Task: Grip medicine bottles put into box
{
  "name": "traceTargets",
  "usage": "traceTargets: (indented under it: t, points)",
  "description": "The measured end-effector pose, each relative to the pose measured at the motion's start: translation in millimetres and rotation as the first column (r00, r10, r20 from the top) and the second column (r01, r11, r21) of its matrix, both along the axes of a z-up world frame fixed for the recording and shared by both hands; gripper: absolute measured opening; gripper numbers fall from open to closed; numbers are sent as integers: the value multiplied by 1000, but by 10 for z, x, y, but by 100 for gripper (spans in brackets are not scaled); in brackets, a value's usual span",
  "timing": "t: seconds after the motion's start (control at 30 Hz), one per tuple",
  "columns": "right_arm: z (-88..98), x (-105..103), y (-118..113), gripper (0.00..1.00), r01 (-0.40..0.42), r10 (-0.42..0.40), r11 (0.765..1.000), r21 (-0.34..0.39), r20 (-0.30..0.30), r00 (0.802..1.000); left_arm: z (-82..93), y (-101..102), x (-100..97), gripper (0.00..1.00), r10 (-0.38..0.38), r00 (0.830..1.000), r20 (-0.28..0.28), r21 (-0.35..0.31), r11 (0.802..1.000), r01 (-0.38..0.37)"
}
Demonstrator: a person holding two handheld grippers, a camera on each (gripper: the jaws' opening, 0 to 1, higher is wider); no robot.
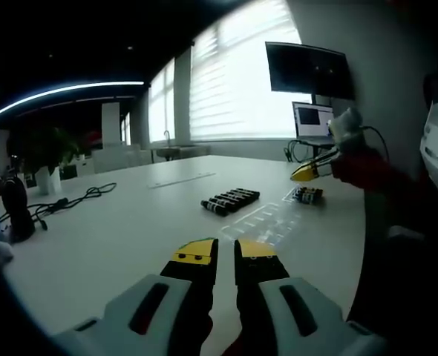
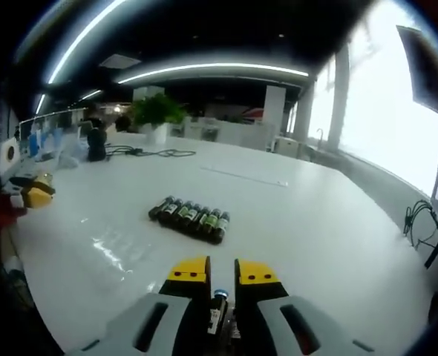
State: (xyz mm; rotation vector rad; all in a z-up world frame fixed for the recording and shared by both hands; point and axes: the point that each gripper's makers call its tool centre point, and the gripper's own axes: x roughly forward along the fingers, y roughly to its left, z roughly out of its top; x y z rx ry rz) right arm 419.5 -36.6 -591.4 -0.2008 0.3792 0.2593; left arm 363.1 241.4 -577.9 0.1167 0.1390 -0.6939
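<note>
A bright office with blinds and a monitor surrounds the long white table (image 1: 130, 222), left bare so both hands can work. A row of dark medicine bottles (image 2: 189, 216) lies side by side mid-table, handy for picking. The left gripper (image 1: 226, 251) hovers empty, jaws nearly together. The right gripper (image 2: 220, 272) clamps one bottle (image 2: 217, 310), upright, ready for carrying.

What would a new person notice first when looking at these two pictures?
Probably the row of dark medicine bottles lying side by side in the middle of the white table. Next, in the right gripper view, the right gripper with yellow-tipped jaws shut on one small bottle. In the left gripper view, the left gripper hangs above the table, jaws nearly together and holding nothing.
</note>
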Motion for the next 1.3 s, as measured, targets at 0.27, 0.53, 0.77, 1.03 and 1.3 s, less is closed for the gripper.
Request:
traceTargets:
  t: [0.27, 0.53, 0.77, 1.03, 1.3]
  points:
    - [-7, 175, 101, 11, -54, 54, 998, -29, -21, 998, -22, 18, 19, 3, 7, 1000, -6, -1, 1000, -7]
    - [52, 397, 92, 11, -58, 59, 997, -46, 16, 998, -33, 48, 34, 3, 14, 1000, -12, -7, 1000, -14]
    - [3, 563, 56, 16, -45, 45, 999, -22, -7, 999, -37, 66, 42, 3, 18, 1000, -13, -9, 1000, -18]
    - [-22, 688, 101, 15, -66, 66, 998, -17, -7, 998, -60, 71, 52, 3, 21, 1000, -19, -8, 1000, -21]
    - [-44, 840, 170, 13, -106, 105, 994, -30, -32, 994, -77, 84, 63, 3, 24, 999, -24, -6, 1000, -24]
